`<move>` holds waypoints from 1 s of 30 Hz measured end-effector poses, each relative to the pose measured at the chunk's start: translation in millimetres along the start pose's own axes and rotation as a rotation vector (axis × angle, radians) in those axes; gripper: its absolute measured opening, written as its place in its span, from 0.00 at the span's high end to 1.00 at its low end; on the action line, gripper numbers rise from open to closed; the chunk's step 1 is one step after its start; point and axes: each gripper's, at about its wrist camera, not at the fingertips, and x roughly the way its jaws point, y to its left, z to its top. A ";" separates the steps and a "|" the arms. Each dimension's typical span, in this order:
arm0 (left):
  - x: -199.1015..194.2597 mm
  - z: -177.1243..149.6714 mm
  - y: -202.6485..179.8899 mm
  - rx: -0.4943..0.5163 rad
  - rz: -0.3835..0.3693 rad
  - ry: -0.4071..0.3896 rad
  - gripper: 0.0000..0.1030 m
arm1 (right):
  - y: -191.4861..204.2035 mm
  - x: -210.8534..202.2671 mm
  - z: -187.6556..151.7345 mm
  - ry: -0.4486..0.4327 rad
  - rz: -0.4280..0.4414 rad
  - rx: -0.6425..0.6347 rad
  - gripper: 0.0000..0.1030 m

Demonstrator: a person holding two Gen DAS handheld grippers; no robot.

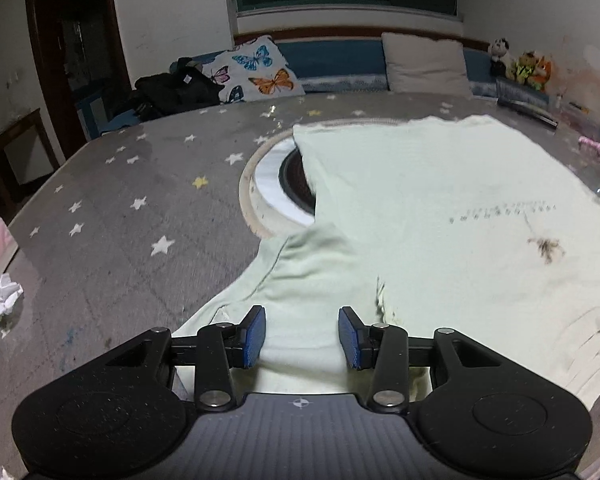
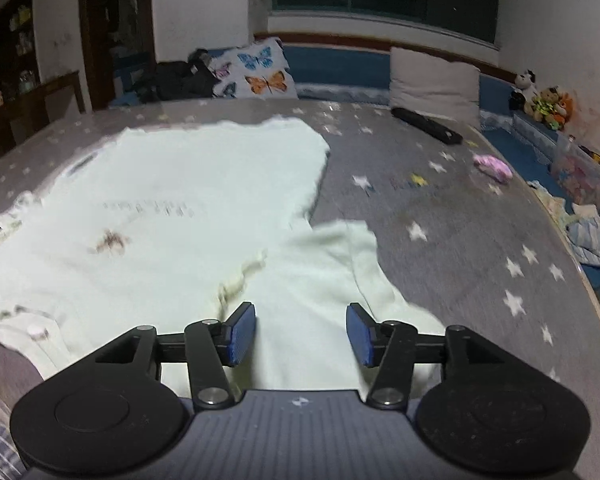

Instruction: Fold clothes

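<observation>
A pale green cotton T-shirt (image 1: 420,208) lies spread on a grey star-patterned tablecloth (image 1: 120,208). The left gripper (image 1: 302,336) and right gripper (image 2: 302,334), both released, hover over its sleeves; bare cloth flanks each sleeve edge.

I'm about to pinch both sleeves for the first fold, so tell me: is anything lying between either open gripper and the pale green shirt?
Nothing visible. The left gripper and right gripper both stand open directly over the sleeves of the pale green shirt, with only bare fabric showing between their blue pads.
</observation>
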 end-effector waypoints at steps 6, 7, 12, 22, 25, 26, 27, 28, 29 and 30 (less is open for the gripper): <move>-5.1 4.2 -3.3 0.011 0.018 -0.019 0.54 | -6.5 -9.5 -15.9 0.020 -0.025 0.004 0.48; -5.4 4.5 -3.9 0.012 0.020 -0.021 0.53 | -8.0 -11.8 -18.5 0.020 -0.028 0.006 0.48; -9.7 4.7 -5.8 0.016 0.017 -0.026 0.52 | -11.1 -20.2 -27.0 0.024 -0.038 -0.008 0.47; -17.2 12.9 -32.6 0.041 -0.066 -0.057 0.48 | -51.7 -6.3 -9.9 0.000 -0.113 0.127 0.64; -15.5 14.1 -46.2 0.062 -0.099 -0.054 0.47 | -62.3 3.2 -11.4 0.013 -0.103 0.156 0.86; -14.8 14.4 -50.5 0.069 -0.109 -0.052 0.47 | -61.6 1.7 -9.7 -0.007 -0.122 0.147 0.92; -14.0 14.8 -54.7 0.077 -0.119 -0.051 0.47 | -60.9 0.1 -8.0 -0.026 -0.141 0.138 0.91; -13.3 15.1 -58.9 0.084 -0.129 -0.050 0.47 | -60.3 -1.5 -6.3 -0.046 -0.159 0.129 0.92; -12.8 15.4 -62.3 0.090 -0.136 -0.049 0.47 | -60.5 -1.0 -4.5 -0.054 -0.173 0.129 0.91; -12.7 15.2 -65.1 0.095 -0.143 -0.049 0.47 | -61.8 1.1 -3.8 -0.048 -0.170 0.136 0.91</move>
